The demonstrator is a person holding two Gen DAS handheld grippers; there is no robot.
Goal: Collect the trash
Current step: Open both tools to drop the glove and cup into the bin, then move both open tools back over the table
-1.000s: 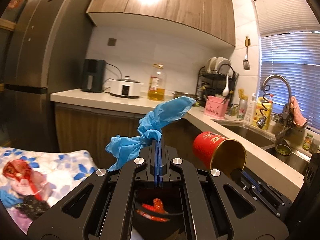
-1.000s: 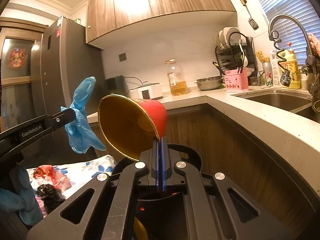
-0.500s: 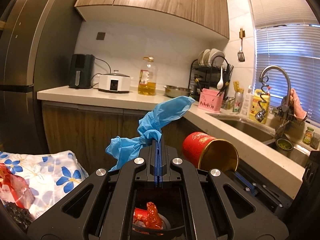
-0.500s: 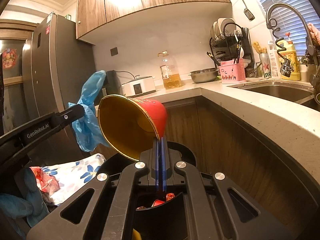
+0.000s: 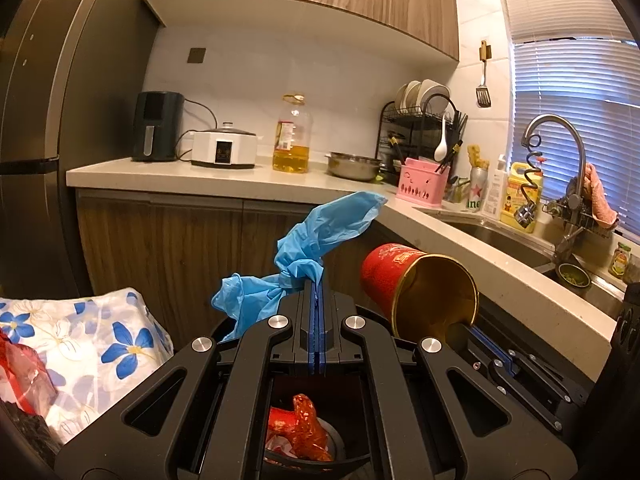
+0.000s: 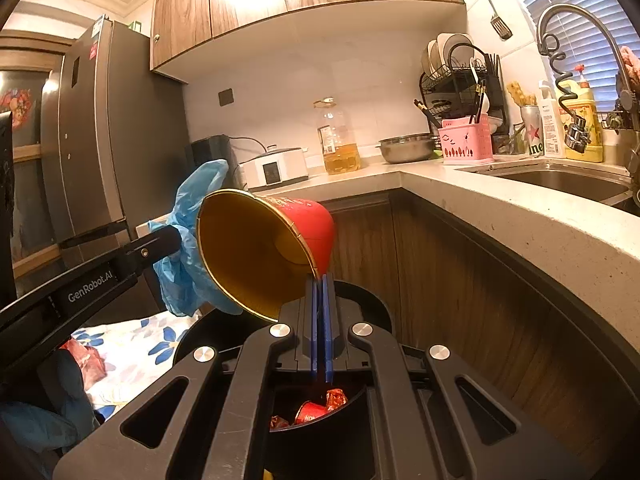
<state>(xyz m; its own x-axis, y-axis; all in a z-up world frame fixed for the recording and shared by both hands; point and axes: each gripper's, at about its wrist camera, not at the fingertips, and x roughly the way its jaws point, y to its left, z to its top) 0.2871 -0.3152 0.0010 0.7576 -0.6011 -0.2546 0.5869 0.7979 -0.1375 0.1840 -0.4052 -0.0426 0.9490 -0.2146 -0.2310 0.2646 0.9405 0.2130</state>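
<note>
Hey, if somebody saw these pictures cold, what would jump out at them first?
Probably the red paper cup, tipped on its side with its gold inside showing, pinched at the rim by the right gripper. Just left of it, the left gripper clamps a crumpled blue plastic bag, both above a black bin holding red wrappers.

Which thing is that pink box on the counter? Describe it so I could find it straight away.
Follow the counter toward the sink. In front of the black dish rack stands the pink box, holding chopsticks and a white spoon. It is the only pink, slotted container among the steel bowl and bottles.
</note>
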